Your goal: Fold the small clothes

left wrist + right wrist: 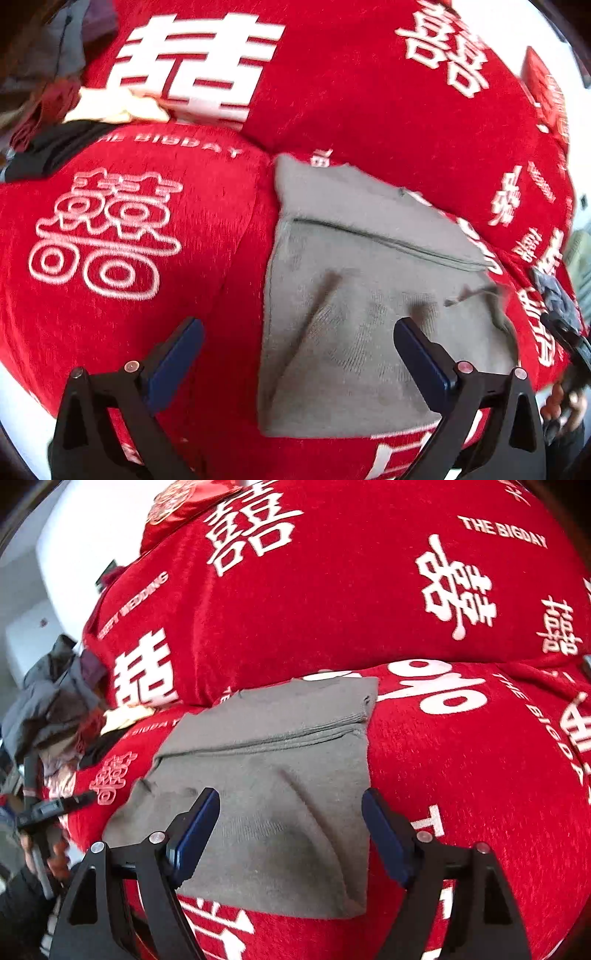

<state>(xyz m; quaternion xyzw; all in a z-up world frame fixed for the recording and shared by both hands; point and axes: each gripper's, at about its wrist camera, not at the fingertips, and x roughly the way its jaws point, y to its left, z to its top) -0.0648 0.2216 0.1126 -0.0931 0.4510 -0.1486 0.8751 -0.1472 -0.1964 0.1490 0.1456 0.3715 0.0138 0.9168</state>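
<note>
Left wrist view: left gripper (298,354), black arms with dark blue pads, jaws spread wide, nothing between the pads; it hangs above the cloth without touching it.
Item 1: grey garment (373,295), small knit piece, folded, lying flat on the red blanket (129,332). One layer is turned over the other, with a stitched hem edge running across its upper part. Soft creases cross the lower part. Its left edge lies between the pads; the right pad stands over its lower right area.
Item 2: red blanket, plush, printed with white double-happiness characters and the words "THE BIGDAY". It covers a soft, bulging surface; whether bed or cushions cannot be told.
Item 3: pile of clothes (55,74), grey, dark and cream pieces, at the upper left, well apart from the grey garment.

Right wrist view: right gripper (291,834), same build, jaws parted, empty, held over the near half of the grey garment (280,775); the fabric is not pinched.
Item 4: second handheld gripper (40,812) at the left edge, gripped by a person's hand (55,853); its fingertips are out of frame here.
Item 5: pile of clothes (51,701), left side, beyond the garment.
</note>
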